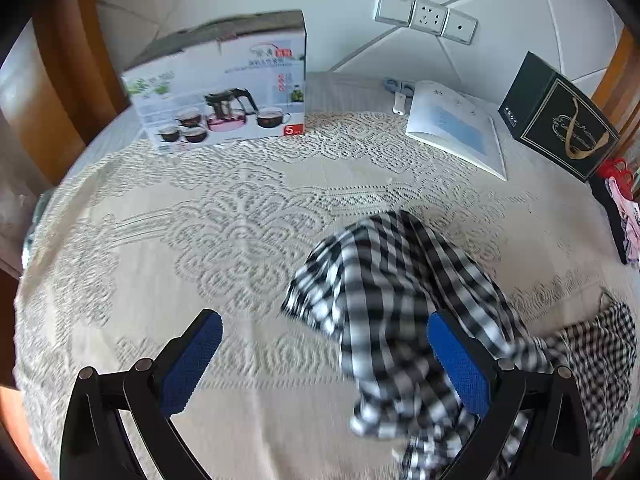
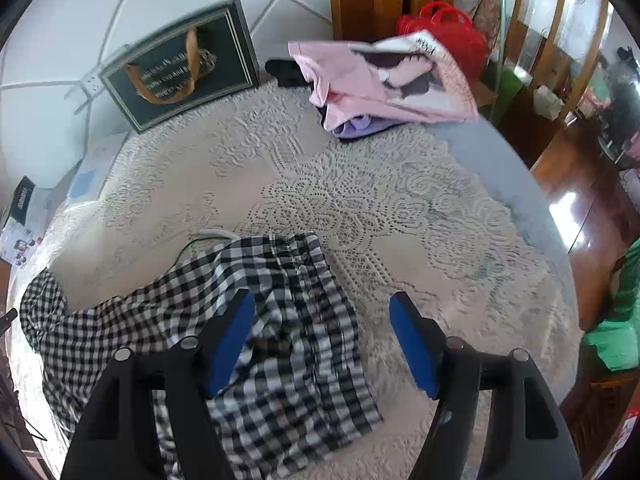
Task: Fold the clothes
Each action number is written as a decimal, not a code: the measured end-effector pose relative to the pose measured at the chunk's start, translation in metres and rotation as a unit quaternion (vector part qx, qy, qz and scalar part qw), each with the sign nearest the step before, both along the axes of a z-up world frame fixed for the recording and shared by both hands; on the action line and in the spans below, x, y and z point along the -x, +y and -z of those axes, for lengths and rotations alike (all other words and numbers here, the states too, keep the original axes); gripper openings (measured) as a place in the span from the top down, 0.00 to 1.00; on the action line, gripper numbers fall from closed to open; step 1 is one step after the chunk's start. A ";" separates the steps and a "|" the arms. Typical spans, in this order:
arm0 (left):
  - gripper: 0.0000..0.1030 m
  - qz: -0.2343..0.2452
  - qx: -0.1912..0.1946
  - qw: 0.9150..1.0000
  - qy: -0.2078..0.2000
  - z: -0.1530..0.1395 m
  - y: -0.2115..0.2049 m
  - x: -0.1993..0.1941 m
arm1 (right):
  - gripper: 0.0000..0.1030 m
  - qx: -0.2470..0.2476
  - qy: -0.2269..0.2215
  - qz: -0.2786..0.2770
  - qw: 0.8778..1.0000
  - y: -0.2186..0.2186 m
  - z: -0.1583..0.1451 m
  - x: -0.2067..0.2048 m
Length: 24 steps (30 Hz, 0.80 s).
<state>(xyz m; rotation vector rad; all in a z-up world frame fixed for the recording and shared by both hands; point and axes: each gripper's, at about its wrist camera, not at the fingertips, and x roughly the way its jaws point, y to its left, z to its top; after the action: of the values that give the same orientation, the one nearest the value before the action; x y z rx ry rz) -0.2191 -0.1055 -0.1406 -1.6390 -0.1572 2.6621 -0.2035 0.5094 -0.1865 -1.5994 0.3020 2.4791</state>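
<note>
Left gripper [image 1: 324, 364]: jaws wide apart, blue pads facing each other, holding nothing; its right finger lies against the rumpled cloth.
Right gripper [image 2: 322, 344]: jaws wide apart, empty; its left finger hangs over the cloth, its right finger over bare lace.
Checked garment [image 2: 240, 344]: black-and-white gingham, spread loosely on the near part of the table, bunched and creased, one end trailing toward the left gripper [image 1: 400, 300].
Tablecloth [image 1: 200, 240]: cream lace with a floral pattern, covering a round table under the garment.
Tea-set box [image 1: 220, 88]: stands at the far left edge, by the wall.
Booklet [image 1: 456, 128]: white, lying flat at the far side, between the two boxes.
Black box [image 1: 560, 120]: gold print, upright against the wall at the far right.
Pink clothes [image 2: 372, 80]: heaped at the far edge, well apart from the garment, with a purple piece beneath.
Wall sockets [image 1: 424, 16]: white row above the table.
</note>
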 end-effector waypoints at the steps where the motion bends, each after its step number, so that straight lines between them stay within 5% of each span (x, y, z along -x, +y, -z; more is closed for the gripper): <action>1: 0.00 0.002 -0.005 1.000 -0.002 0.004 0.000 0.006 | 0.32 0.005 -0.009 0.001 1.000 0.001 0.007 0.007; 4: 0.00 0.014 -0.017 1.000 -0.011 0.017 0.000 0.022 | 0.28 0.017 -0.034 0.003 0.999 0.001 0.031 0.026; 8: 0.00 0.029 -0.010 0.999 -0.028 0.035 0.007 0.040 | 0.01 0.031 -0.055 -0.003 0.998 0.000 0.054 0.044; 15: 0.03 0.025 0.037 0.995 -0.088 0.082 0.034 0.052 | 0.00 0.019 -0.068 -0.003 0.998 -0.002 0.076 0.059; 17: 0.31 0.011 0.030 0.996 -0.087 0.084 0.035 0.048 | 0.00 0.011 -0.074 -0.011 0.997 -0.005 0.084 0.062; 18: 0.71 0.010 0.022 0.996 -0.081 0.082 0.036 0.045 | 0.00 0.006 -0.079 -0.016 0.997 -0.008 0.088 0.062; 19: 0.83 0.007 0.010 0.997 -0.077 0.082 0.036 0.042 | 0.00 0.001 -0.084 -0.021 0.996 -0.010 0.092 0.063; 20: 0.84 0.005 -0.004 0.997 -0.074 0.083 0.035 0.038 | 0.15 0.002 -0.084 -0.030 0.996 -0.013 0.095 0.063; 21: 0.84 0.001 -0.011 0.998 -0.066 0.081 0.033 0.032 | 0.52 0.013 -0.074 -0.042 0.996 -0.018 0.092 0.061; 24: 0.85 -0.030 -0.016 0.999 -0.020 0.059 0.014 0.009 | 0.81 -0.051 -0.034 -0.074 0.995 -0.047 0.059 0.050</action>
<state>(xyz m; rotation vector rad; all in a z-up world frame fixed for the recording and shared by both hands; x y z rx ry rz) -0.2285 -0.0911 -0.1998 -1.7042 -0.2531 2.6559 -0.2537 0.4620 -0.2450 -1.7175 0.0480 2.4948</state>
